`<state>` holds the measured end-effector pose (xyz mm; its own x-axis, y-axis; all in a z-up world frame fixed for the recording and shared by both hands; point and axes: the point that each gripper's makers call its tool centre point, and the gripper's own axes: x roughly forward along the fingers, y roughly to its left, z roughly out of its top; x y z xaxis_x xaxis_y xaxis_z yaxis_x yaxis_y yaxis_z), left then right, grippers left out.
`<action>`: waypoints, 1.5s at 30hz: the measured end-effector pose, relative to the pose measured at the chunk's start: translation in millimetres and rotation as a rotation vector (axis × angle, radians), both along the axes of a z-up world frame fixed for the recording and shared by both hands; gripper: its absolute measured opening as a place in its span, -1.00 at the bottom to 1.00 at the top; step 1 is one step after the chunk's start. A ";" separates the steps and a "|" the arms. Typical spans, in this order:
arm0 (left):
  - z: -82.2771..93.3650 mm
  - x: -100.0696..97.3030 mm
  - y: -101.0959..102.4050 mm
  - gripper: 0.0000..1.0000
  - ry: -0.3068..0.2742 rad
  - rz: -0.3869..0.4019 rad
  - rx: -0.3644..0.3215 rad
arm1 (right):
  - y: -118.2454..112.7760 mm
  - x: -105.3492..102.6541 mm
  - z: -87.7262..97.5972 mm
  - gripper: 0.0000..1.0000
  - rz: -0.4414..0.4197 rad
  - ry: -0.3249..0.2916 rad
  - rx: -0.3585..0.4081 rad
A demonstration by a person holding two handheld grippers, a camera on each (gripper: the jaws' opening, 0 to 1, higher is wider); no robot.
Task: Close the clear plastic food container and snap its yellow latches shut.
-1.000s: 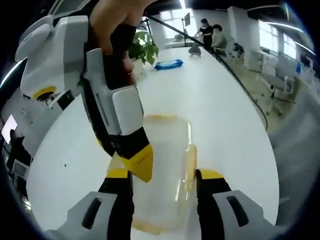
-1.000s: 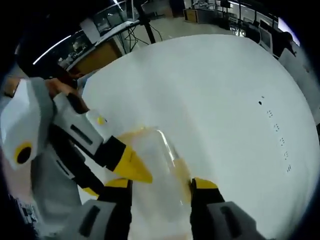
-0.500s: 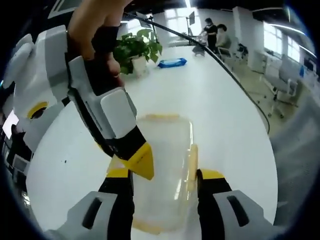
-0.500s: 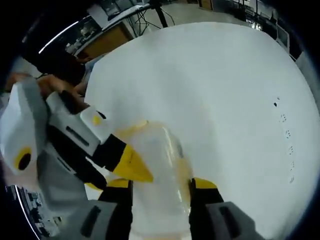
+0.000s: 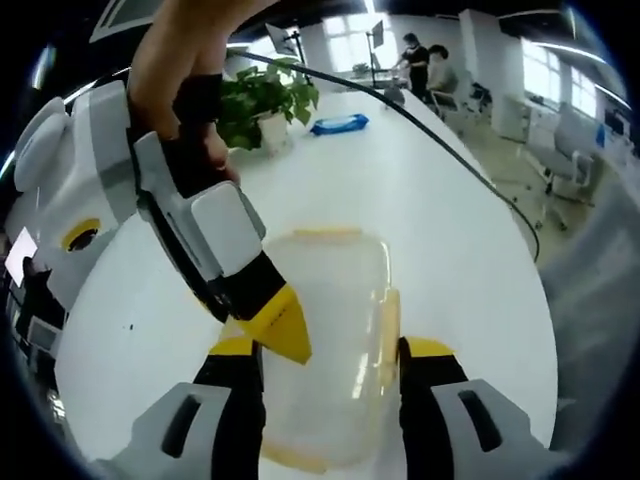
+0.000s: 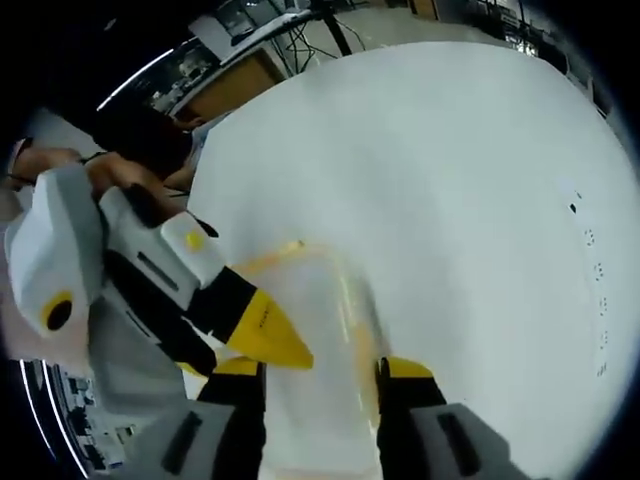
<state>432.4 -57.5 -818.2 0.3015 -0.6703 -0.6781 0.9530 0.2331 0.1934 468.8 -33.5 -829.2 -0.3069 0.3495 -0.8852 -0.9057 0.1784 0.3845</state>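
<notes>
On a white office table (image 5: 450,230), both grippers' yellow-tipped jaws straddle, spread, a clear plastic yellow-latched food container (image 5: 325,340) (image 6: 315,330).

Clear, glossy plastic on the food container (image 5: 325,340), light streaking along its lid, with smooth opaque yellow plastic latches (image 5: 389,325). The bench (image 5: 430,200) is a smooth white surface with a soft sheen. The right gripper (image 5: 285,335) shows hard white and black plastic shells, matt yellow tips.
</notes>
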 end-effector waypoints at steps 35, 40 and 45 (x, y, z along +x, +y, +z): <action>-2.2 -11.2 3.8 0.01 -0.125 -0.034 0.080 | 6.4 -1.0 10.0 0.06 -0.300 -0.339 0.273; -1.5 -10.8 4.5 0.01 -0.116 -0.052 0.092 | 5.9 -1.0 12.3 0.06 -0.342 -0.373 0.283; -0.6 -10.3 5.6 0.02 -0.100 -0.069 0.091 | 5.3 1.0 13.1 0.04 -0.368 -0.378 0.259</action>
<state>422.1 -51.9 -818.9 0.3265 -0.6286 -0.7059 0.9409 0.1452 0.3060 469.9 -28.2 -816.0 0.1963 0.5929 -0.7810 -0.8846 0.4508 0.1199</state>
